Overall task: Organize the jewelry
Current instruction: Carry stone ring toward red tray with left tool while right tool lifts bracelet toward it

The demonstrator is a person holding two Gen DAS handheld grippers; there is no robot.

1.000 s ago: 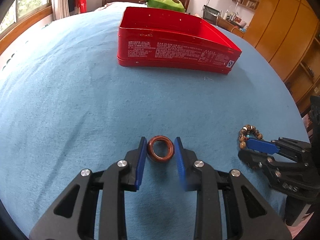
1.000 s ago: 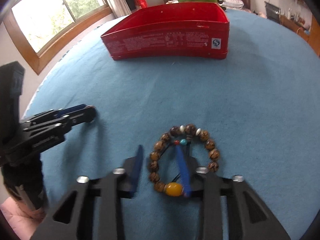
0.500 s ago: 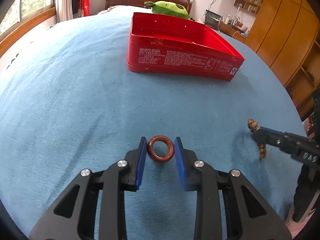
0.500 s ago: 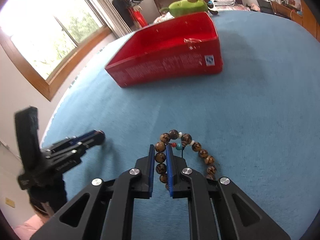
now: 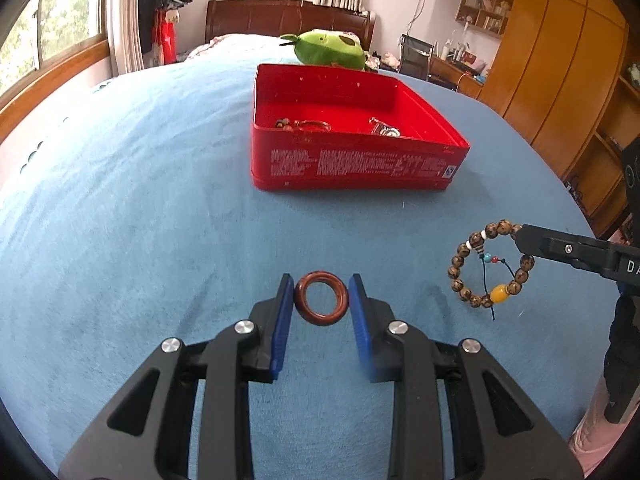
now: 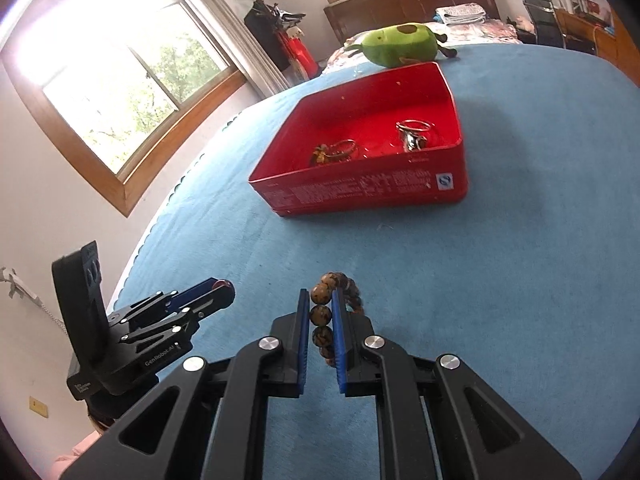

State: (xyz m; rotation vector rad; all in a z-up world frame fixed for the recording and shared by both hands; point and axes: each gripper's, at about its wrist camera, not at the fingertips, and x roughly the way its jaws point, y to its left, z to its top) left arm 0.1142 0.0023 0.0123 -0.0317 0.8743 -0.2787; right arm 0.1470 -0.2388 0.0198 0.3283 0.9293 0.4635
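Reddish-brown and glossy, the ring is clamped between the blue pads of the left tongs, lifted clear of the blue cloth. The right tongs are closed on the bead bracelet, whose loop hangs free below their tips, off to the right of the left tongs. Beyond both pairs of tongs, well apart, stands the red tin with a few pieces of jewelry inside, and a green plush toy lies behind it.

brown ring: upright, clamped, off cloth | bead bracelet: hanging, pinched | red tin: open, jewelry inside
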